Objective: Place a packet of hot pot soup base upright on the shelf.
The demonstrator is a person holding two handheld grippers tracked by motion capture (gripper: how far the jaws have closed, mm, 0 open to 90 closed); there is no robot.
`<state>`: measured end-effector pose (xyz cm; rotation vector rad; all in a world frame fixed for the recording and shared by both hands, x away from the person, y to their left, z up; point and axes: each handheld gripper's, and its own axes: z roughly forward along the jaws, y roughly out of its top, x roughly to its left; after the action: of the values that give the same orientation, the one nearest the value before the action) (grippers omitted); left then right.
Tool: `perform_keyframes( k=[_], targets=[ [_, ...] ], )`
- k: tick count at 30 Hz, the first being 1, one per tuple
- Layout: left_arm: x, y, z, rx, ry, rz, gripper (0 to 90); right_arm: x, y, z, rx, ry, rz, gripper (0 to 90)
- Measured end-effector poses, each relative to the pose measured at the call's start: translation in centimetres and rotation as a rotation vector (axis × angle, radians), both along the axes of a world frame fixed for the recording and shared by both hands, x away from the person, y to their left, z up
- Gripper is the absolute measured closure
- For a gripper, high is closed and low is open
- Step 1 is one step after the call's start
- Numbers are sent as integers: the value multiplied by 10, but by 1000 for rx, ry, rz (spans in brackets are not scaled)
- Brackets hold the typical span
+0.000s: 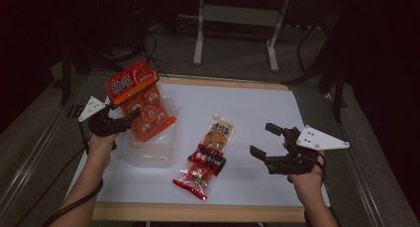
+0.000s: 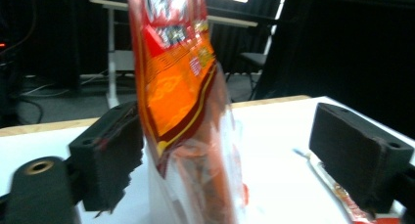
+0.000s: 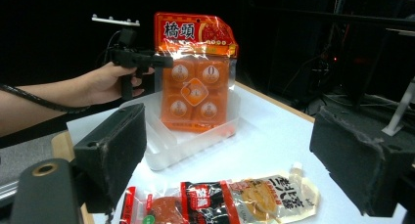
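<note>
An orange snack pack (image 1: 141, 100) stands upright, tilted a little, with its lower end in a clear plastic tray (image 1: 148, 155) at the table's left. My left gripper (image 1: 126, 119) is at the pack's left edge. In the left gripper view the pack (image 2: 181, 87) rises between the jaws, close against the left pad (image 2: 110, 150) and well apart from the right one; the left gripper (image 2: 232, 153) is open. My right gripper (image 1: 265, 139) hovers open at the right with nothing between its jaws. In the right gripper view the pack (image 3: 195, 82) stands in the tray (image 3: 171, 150).
A beige pouch (image 1: 218, 133), a dark-labelled packet (image 1: 208, 157) and a red packet (image 1: 195, 177) lie in a row at the middle of the white table top (image 1: 257, 108). A wooden edge (image 1: 198, 212) runs along the front. Dark floor and a stand's legs lie beyond.
</note>
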<state>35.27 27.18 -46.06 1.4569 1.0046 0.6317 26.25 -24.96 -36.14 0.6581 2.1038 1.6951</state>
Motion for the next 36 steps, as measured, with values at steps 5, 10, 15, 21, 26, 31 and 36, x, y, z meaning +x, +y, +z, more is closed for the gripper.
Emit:
perform_keyframes(
  k=[5, 10, 15, 21, 26, 31, 36],
  targets=[
    [-12, 3, 5, 1, 6, -12, 17, 0, 1, -2, -10, 3, -4, 141],
    [-19, 5, 8, 9, 6, -17, 14, 1, 1, -4, -7, 7, -7, 141],
    [-33, 6, 13, 41, 3, -22, 8, 3, 3, -7, -23, 3, -12, 141],
    [-51, 6, 15, 23, -16, -27, 8, 2, 5, -10, -64, -24, -38, 140],
    [-68, 2, 17, 69, -58, -35, 8, 3, 5, -12, -81, -41, -58, 140],
    [-86, 1, 22, 39, -76, -63, 8, 5, 8, -16, -99, -35, -60, 142],
    [-96, -4, 25, 40, -76, -94, 8, 7, 10, -20, -114, -24, -52, 196]
  ],
)
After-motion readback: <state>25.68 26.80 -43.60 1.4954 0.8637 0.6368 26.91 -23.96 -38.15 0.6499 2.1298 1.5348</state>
